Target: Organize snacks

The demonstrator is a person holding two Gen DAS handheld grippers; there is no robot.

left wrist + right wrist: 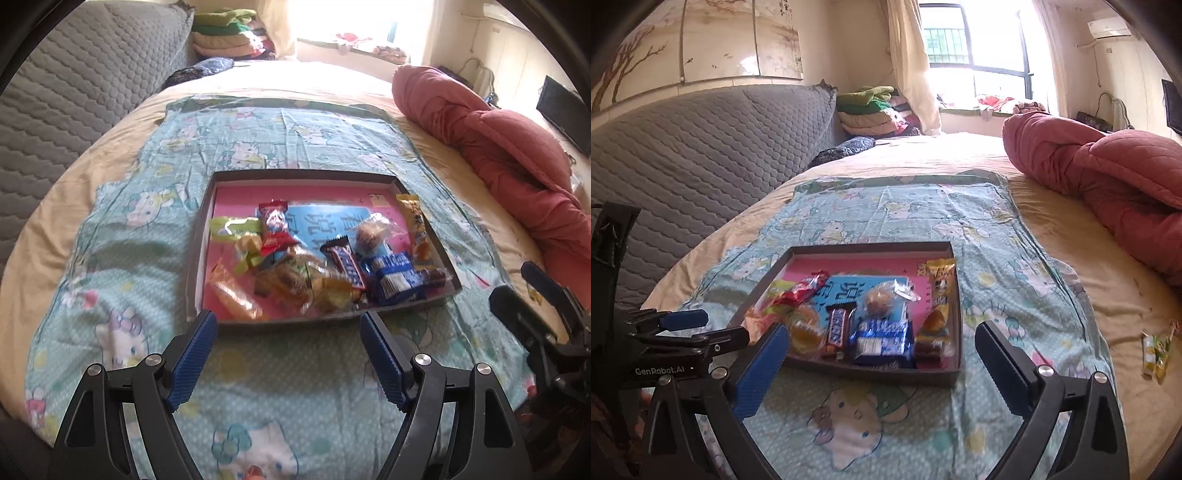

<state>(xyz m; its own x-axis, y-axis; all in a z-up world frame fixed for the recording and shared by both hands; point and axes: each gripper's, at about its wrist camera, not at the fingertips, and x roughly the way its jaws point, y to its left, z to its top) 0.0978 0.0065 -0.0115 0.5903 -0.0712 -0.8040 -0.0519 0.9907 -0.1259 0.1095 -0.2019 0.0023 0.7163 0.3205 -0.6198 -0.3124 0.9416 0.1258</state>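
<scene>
A shallow dark tray (199, 251) (871, 373) with a pink liner lies on a cartoon-print cloth (990, 258) on the bed. Inside are several snacks: a Snickers bar (343, 267) (837, 330), a blue cookie pack (395, 278) (882, 339), a red packet (275, 230), a yellow packet (940, 291) and a clear-wrapped pastry (881, 301). One green-yellow packet (1154, 354) lies loose on the sheet, right of the cloth. My left gripper (288, 315) hovers open at the tray's near edge, holding nothing. Just before the tray, my right gripper (882, 328) stands wide open and empty.
A rolled red quilt (498, 147) (1108, 166) lies along the bed's right side. A grey quilted headboard (701, 147) rises at the left. Folded clothes (871, 110) are stacked at the far corner by the window. The other gripper shows at the edge of each view.
</scene>
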